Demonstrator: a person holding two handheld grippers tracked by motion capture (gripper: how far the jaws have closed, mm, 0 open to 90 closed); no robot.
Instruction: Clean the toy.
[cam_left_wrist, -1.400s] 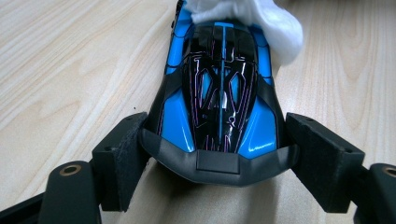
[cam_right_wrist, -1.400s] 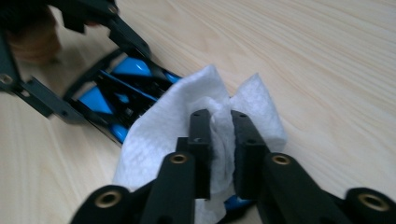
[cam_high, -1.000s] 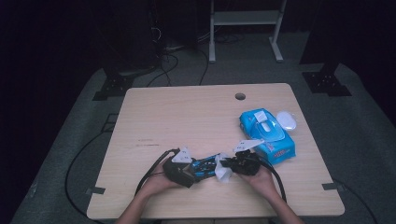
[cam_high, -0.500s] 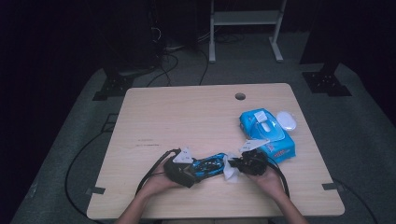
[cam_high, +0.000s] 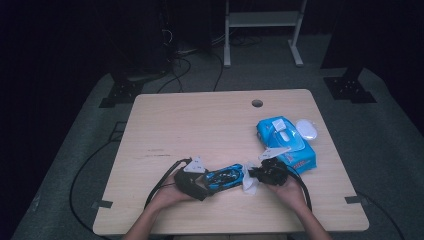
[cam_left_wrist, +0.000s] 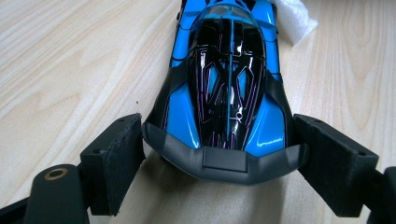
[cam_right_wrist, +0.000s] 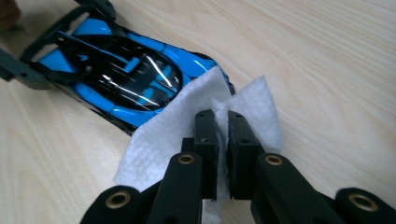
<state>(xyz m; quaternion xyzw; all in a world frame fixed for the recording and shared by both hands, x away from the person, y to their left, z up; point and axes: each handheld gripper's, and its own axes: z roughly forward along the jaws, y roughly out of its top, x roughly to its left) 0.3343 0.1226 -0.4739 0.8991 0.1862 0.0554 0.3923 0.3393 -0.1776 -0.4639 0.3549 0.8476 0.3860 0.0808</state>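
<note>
Blue and black toy car (cam_left_wrist: 229, 88) lies on the near part of the light wooden table (cam_high: 200, 125), glossy, with fine line markings on its dark roof. Left gripper (cam_high: 192, 180): jaws have just been opening; the car's end sits between the pads, contact apparently slight. Right gripper (cam_right_wrist: 222, 140): jaws clamped on a white wipe (cam_right_wrist: 159, 135) laid against the car's other end. Blue wipe pack (cam_high: 285, 142) nearby. Dark room, grey floor.

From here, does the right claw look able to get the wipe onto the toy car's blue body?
Probably yes: the right claw pinches the wipe, which already overlaps the toy car; nothing lies between.
</note>
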